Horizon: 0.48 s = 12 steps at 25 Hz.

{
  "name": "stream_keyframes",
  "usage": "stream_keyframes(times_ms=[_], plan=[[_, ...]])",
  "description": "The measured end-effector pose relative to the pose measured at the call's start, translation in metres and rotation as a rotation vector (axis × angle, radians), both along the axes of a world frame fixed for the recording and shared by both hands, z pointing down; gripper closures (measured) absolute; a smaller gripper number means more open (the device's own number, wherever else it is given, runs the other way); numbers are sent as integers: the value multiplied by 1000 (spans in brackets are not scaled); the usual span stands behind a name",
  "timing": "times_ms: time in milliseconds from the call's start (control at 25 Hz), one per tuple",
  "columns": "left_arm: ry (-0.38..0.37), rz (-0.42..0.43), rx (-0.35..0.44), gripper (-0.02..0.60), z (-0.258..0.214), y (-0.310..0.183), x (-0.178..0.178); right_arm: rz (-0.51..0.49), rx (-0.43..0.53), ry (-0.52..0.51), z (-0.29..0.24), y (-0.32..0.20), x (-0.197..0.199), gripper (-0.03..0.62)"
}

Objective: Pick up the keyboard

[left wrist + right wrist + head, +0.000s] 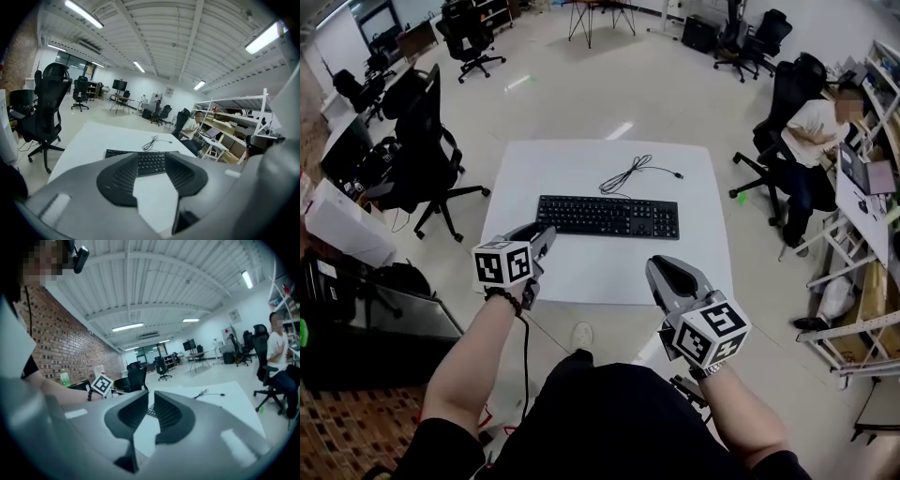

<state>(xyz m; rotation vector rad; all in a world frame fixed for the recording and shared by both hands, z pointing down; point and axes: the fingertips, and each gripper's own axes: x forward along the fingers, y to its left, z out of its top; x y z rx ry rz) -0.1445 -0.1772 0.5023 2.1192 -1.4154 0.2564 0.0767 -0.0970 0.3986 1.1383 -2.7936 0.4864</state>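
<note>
Keyboard (607, 217) flat on table (581, 169), unheld, ahead of where we hold left gripper (542, 239) spread wide and right gripper (668, 272) barely parted, both empty.

one overhead, two low, shared keyboard (607, 217)

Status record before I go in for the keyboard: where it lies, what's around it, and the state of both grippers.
keyboard: flat on the white table, untouched
cable: coiled on the table beyond the keyboard
left gripper: jaws wide apart, empty, short of the keyboard
right gripper: narrow gap between jaws, empty, near the table's front edge
</note>
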Motion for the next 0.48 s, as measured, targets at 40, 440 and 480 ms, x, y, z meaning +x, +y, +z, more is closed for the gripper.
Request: stream_keyframes(times_ms=[40, 440, 480], plan=[[-1, 0, -19, 426, 10, -11, -8, 5, -16, -5, 6, -9, -5, 556], [50, -22, -265, 408, 110, -105, -80, 54, -123, -1, 46, -82, -51, 556], [67, -10, -285, 408, 118, -111, -83, 64, -132, -2, 50, -88, -54, 556]])
